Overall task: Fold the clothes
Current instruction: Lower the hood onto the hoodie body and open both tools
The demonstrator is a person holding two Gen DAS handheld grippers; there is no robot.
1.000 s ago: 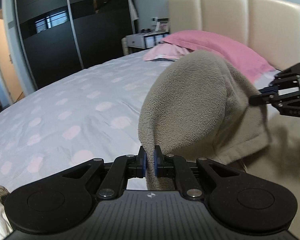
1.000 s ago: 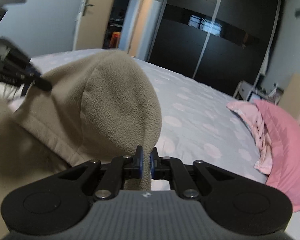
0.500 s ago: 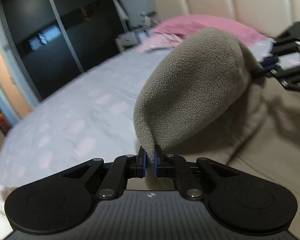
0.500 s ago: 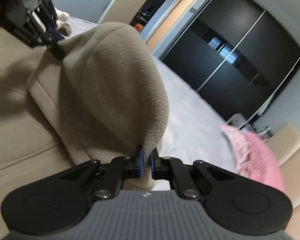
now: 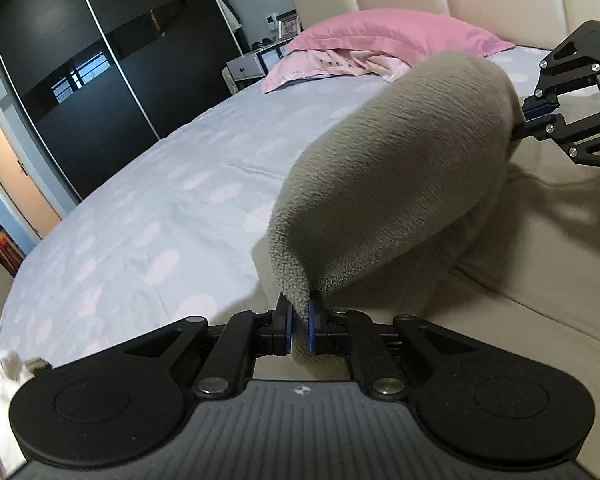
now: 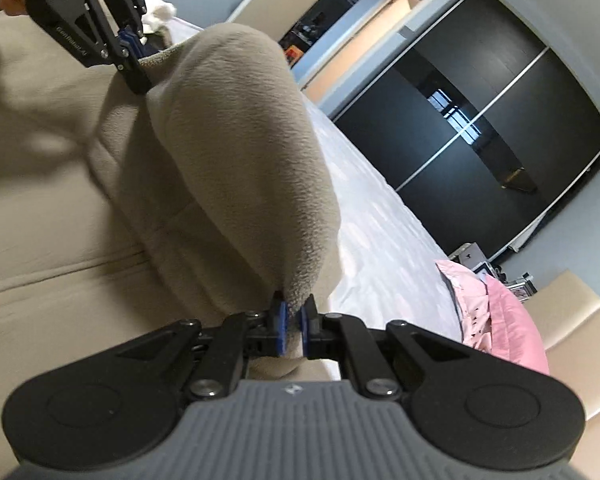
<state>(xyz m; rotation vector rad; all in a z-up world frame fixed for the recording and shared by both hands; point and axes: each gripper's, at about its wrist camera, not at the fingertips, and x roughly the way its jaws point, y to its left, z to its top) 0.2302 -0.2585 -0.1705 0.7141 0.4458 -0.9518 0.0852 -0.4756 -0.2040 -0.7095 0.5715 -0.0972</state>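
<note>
Both grippers pinch the beige fleece garment (image 5: 400, 168): left gripper (image 5: 299, 326) on one edge, right gripper (image 6: 291, 326) on the other, the fold arched between them above the rest of it, spread on the bed (image 5: 148, 216) below the pink pillow (image 5: 388, 38).

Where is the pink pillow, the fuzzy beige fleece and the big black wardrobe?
pink pillow (image 5: 384, 32): left wrist view, on its top face.
beige fleece (image 5: 396, 168): left wrist view, on the lifted fold.
black wardrobe (image 6: 496, 92): right wrist view, on its sliding door.
</note>
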